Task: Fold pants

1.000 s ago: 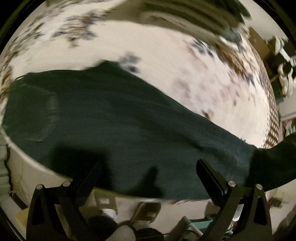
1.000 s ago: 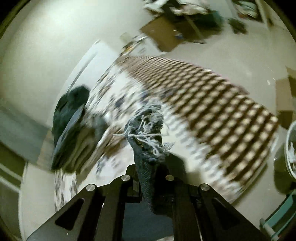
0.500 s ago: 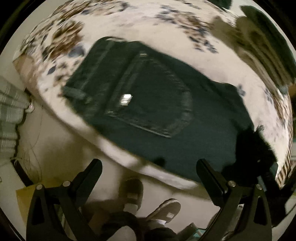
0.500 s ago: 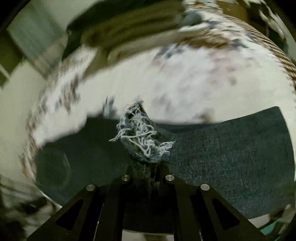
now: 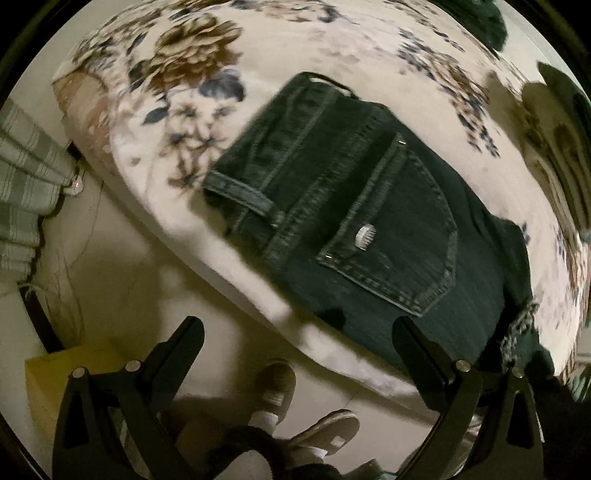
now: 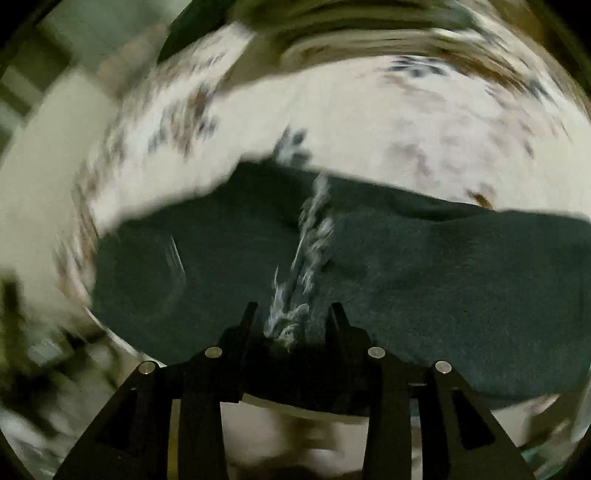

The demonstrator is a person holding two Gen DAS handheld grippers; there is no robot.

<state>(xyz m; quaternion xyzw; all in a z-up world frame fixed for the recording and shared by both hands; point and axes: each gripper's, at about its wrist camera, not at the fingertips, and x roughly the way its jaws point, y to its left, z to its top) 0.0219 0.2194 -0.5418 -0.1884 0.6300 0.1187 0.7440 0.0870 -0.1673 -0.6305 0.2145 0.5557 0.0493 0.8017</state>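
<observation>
Dark denim pants (image 5: 369, 221) lie flat on a floral-print bed, back pocket and waistband up. My left gripper (image 5: 295, 332) is open and empty, held over the bed's near edge just short of the pants. In the right wrist view the pants (image 6: 443, 277) stretch across the bed. My right gripper (image 6: 291, 314) has its jaws parted, with the frayed hem (image 6: 306, 258) lying between and beyond the fingertips. The view is blurred and I cannot tell if the hem touches the fingers.
The floral bed cover (image 5: 295, 44) spreads beyond the pants. A person's shoes (image 5: 277, 380) stand on the floor below the bed edge. A striped curtain (image 5: 18, 184) hangs at the left. Folded clothes (image 6: 351, 29) sit at the bed's far side.
My right gripper carried the frayed hem over toward the waist end and opened its jaws from their shut grip. My left gripper swung toward the waistband and back pocket.
</observation>
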